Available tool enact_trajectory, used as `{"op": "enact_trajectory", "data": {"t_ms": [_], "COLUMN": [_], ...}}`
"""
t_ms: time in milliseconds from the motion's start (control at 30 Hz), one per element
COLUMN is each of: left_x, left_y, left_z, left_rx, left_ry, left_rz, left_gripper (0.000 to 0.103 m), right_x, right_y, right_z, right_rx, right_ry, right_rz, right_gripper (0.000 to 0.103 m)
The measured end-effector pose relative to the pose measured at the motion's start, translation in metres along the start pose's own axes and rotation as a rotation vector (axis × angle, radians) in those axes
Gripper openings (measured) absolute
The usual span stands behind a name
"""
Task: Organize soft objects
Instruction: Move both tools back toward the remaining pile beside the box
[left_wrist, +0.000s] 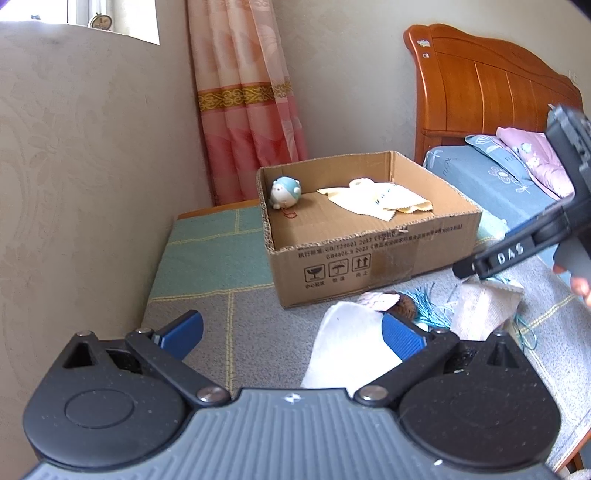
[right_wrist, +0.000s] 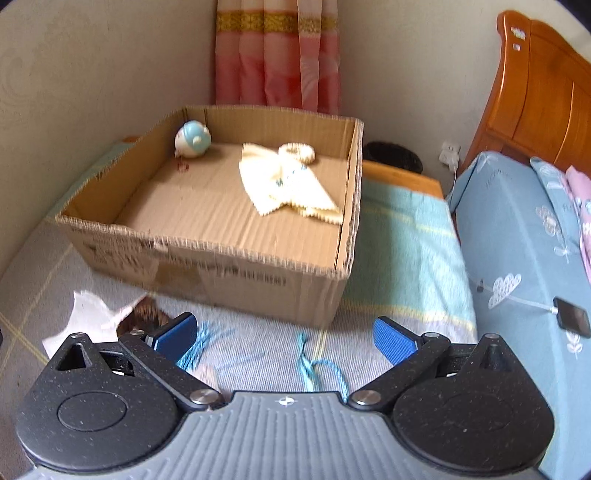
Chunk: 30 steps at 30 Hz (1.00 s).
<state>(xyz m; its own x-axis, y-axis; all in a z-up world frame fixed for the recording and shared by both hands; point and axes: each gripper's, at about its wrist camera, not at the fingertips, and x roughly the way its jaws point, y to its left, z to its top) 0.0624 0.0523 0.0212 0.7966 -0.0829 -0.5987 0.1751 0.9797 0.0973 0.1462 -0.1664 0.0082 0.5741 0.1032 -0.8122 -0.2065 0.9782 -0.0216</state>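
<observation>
An open cardboard box (left_wrist: 369, 254) stands on a cloth-covered table; it holds a round blue and white plush toy (left_wrist: 285, 192) and a pale yellow cloth (left_wrist: 380, 199). The same box (right_wrist: 207, 258), toy (right_wrist: 192, 139) and cloth (right_wrist: 284, 184) show in the right wrist view. In front of the box lie a white cloth (left_wrist: 351, 347), a brown furry item (left_wrist: 402, 302), blue tasselled cord (left_wrist: 432, 306) and a beige pouch (left_wrist: 484, 306). My left gripper (left_wrist: 291, 334) is open just above the white cloth. My right gripper (right_wrist: 284, 336) is open over the blue cord (right_wrist: 314, 365); its body (left_wrist: 524, 243) shows at right.
A wall runs close along the left. A pink curtain (left_wrist: 247, 110) hangs behind the box. A bed with a wooden headboard (left_wrist: 491, 85) and blue sheet (right_wrist: 517, 236) stands at the right, with a phone (right_wrist: 572, 317) on its edge. A black basket (right_wrist: 393, 157) sits behind the table.
</observation>
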Motion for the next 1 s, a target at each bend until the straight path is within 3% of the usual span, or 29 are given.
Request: {"op": "enact_trajectory", "data": {"t_ms": [333,767,1000], "left_x": [0.000,-0.001,0.000], "left_y": [-0.004,-0.007,-0.006], "left_z": [-0.005,-0.011,-0.014], "left_rx": [0.009,0.021,0.022], "left_ry": [0.014,0.020,0.028], "left_rz": [-0.013,-0.033,-0.028], "left_gripper": [0.102,0.102,0.102], "right_x": [-0.008,-0.034,-0.060], "right_y": [-0.009,0.000,0.025], "right_z": [-0.033,-0.078,-0.085], "right_rx": [0.069,0.026,-0.093], "right_ry": [0.052,0.084,-0.048], "right_rz": [0.026,0.037,0.179], "right_gripper": [0.103,0.103,0.103]}}
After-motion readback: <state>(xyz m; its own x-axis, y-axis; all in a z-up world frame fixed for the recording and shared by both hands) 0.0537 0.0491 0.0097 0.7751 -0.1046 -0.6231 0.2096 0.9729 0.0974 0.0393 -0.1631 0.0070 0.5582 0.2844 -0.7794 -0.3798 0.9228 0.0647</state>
